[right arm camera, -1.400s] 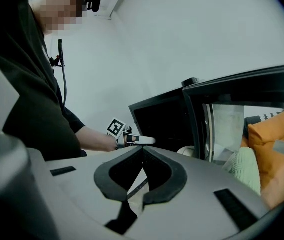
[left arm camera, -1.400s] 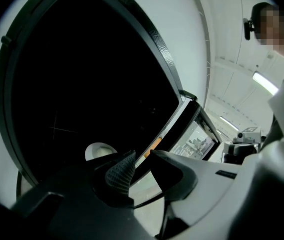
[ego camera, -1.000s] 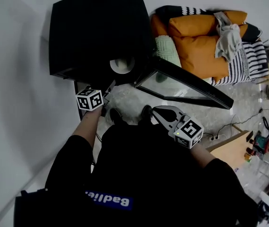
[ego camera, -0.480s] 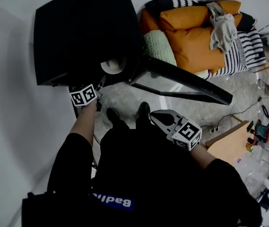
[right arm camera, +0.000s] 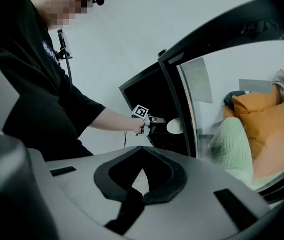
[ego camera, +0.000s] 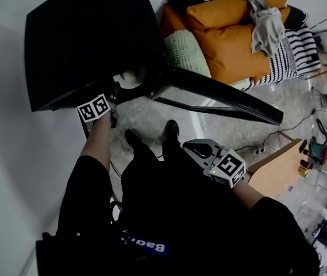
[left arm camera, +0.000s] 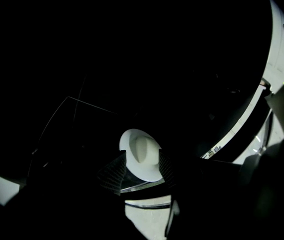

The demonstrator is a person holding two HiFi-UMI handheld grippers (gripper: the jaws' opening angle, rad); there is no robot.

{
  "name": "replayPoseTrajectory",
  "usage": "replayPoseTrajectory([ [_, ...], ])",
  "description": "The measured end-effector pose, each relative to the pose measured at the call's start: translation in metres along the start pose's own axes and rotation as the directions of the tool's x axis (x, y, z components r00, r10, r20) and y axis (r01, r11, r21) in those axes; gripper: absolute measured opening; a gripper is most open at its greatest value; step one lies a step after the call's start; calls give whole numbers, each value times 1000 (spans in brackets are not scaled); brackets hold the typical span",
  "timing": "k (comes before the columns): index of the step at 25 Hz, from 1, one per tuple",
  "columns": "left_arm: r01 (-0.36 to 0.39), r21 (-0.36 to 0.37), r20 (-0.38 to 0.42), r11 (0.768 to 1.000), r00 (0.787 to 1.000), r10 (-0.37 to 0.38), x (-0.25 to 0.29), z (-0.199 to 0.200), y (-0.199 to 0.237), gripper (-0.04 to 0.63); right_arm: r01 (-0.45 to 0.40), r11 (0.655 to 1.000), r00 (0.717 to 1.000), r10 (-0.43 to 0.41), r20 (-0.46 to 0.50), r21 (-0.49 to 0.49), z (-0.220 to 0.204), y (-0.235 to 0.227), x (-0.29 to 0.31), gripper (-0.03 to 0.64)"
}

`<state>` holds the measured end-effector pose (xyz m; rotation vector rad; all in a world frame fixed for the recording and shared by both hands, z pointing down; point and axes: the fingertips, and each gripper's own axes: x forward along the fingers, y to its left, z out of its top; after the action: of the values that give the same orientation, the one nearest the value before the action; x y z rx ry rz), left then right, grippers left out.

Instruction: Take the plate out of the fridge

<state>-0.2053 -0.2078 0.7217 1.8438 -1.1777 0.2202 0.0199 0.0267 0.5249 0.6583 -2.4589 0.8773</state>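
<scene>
Left gripper (left arm camera: 142, 165) jaws just widened, apart and flanking the white plate (left arm camera: 138, 146) at lower centre, plate at the dark fridge's (ego camera: 83, 39) front edge, glass door (ego camera: 220, 94) swung wide rightward, right gripper (right arm camera: 142, 149) jaws together, empty, above open floor (ego camera: 152, 117).

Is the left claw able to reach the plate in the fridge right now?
Probably yes: the fridge door stands open, and the left claw, its jaws just opened wide, frames the plate, nothing in the way.

Head view looks steeply down on the fridge (ego camera: 83, 39); left gripper view peers closely into it; right gripper view sees it from farther back.
</scene>
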Motion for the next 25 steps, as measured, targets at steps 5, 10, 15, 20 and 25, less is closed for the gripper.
replayPoseTrajectory([
  [5,-18,-18,-18,1000,1000,18,15,0,11,189,17,999,1000,-16,-27,32,-12,-5,-8,8],
  [10,-41,-41,-24,998,999,40,23,2,20,189,28,999,999,-27,-31,41,-21,-9,-12,8],
  [15,-61,-81,-52,995,997,57,30,1,26,189,31,998,998,-29,-54,51,-27,-13,-11,8],
  [20,-64,-102,-100,993,994,54,37,-3,29,189,32,998,998,-28,-62,63,-31,-17,-13,8],
  [25,-82,-113,-136,990,988,66,43,-7,35,189,38,997,997,-33,-70,72,-35,-23,-13,8],
])
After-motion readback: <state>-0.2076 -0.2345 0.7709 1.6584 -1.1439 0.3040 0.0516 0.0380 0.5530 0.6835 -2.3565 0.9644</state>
